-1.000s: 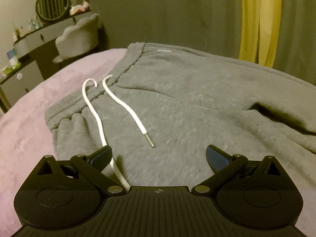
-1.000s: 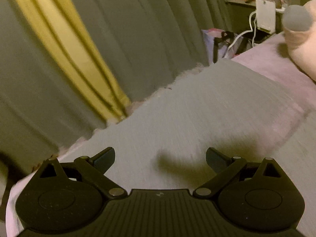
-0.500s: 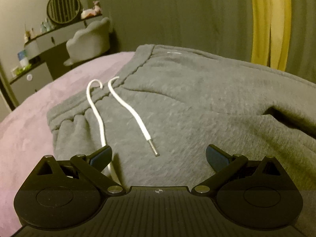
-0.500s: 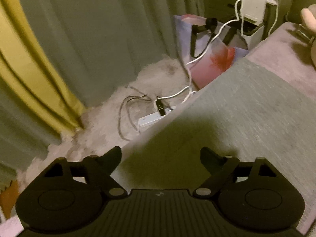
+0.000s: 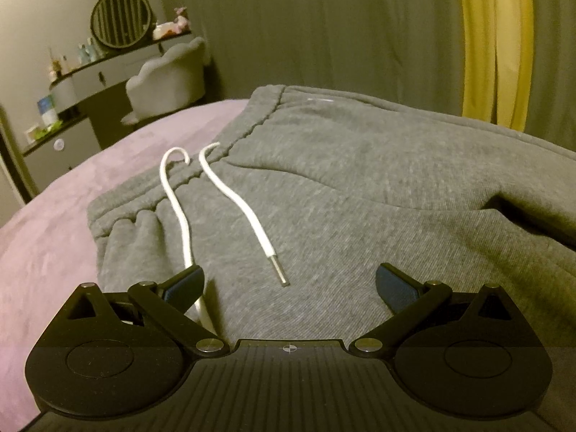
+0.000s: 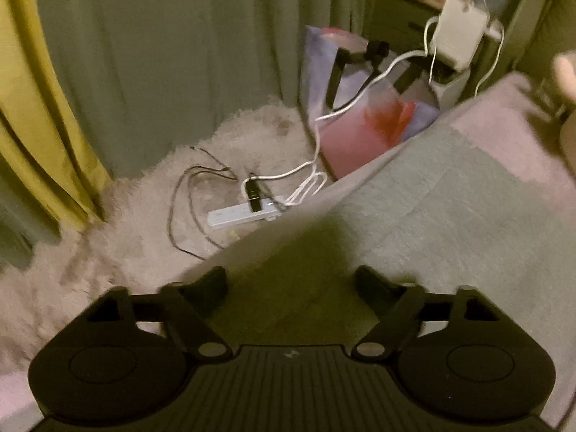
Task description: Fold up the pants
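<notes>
Grey sweatpants (image 5: 360,187) lie flat on a purple bed cover (image 5: 54,244), waistband towards the far left, with two white drawstrings (image 5: 248,208) lying on the front. My left gripper (image 5: 288,284) is open and empty, just above the pants below the waistband; one drawstring runs under its left finger. In the right wrist view a grey pant leg (image 6: 414,223) runs along the bed edge. My right gripper (image 6: 289,284) is open and empty over that leg near the edge.
A vanity desk with a round mirror (image 5: 120,18) and a grey chair (image 5: 169,75) stand beyond the bed. Grey and yellow curtains (image 5: 493,43) hang behind. Beside the bed a fluffy rug (image 6: 151,208) carries a power strip (image 6: 244,214) and cables, with a bag (image 6: 363,108).
The right gripper has swung to look over the bed edge, bringing the floor, rug and power strip into view. The left gripper has barely shifted over the waistband area.
</notes>
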### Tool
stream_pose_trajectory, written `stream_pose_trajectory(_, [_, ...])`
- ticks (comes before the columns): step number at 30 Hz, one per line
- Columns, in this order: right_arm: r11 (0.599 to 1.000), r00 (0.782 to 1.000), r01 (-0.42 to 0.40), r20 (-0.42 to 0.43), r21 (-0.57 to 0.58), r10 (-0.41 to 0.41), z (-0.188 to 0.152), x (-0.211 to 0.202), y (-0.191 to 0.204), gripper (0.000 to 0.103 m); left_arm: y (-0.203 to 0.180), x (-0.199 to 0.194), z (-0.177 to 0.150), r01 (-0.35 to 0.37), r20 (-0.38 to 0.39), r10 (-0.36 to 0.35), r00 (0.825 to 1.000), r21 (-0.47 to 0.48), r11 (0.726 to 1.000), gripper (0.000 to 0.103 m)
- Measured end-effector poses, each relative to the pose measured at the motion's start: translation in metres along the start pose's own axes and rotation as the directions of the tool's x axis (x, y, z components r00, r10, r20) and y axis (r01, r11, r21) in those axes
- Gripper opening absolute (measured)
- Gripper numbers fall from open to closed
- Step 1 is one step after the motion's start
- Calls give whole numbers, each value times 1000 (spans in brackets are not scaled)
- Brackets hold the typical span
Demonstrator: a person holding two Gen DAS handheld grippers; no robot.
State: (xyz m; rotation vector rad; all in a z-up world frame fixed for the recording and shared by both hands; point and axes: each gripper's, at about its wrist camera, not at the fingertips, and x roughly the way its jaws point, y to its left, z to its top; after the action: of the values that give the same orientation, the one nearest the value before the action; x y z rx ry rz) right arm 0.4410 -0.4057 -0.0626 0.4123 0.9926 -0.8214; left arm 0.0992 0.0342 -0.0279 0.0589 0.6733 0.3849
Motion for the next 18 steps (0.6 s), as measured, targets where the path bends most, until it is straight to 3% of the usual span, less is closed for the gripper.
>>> stream_pose_trajectory(2, [998,998,-59,7,26,59,0,-5,-14,26,0,0,0,-2,3,2,1000,-3,1000,103])
stream_pose_trajectory(5, [977,979,-203,-12,59,204,-2,-18,-40,5,0,0,0,-3,3,3,1000,-7,1000,103])
stream_pose_trajectory(9, [918,926,-376,80,127,369,-24,-58,-98,4,3,1,-1,7,-1,-7,1000,-28,1000,103])
stream_pose_trajectory(11, [874,890,-454,132,174,437,-51,-82,-133,4,9,3,-1,31,-17,-33,999,-74,997,103])
stream_pose_trajectory(13, [846,868,-496,155,197,472,-86,-103,-166,4,17,6,-3,60,-30,-65,997,-134,989,103])
stream_pose_trajectory(16, [828,863,-504,159,246,479,-139,-123,-204,4,25,9,-4,94,-42,-104,994,-185,978,103])
stream_pose_trajectory(18, [830,877,-480,153,284,455,-172,-128,-223,3,25,8,-4,97,-44,-106,993,-178,979,103])
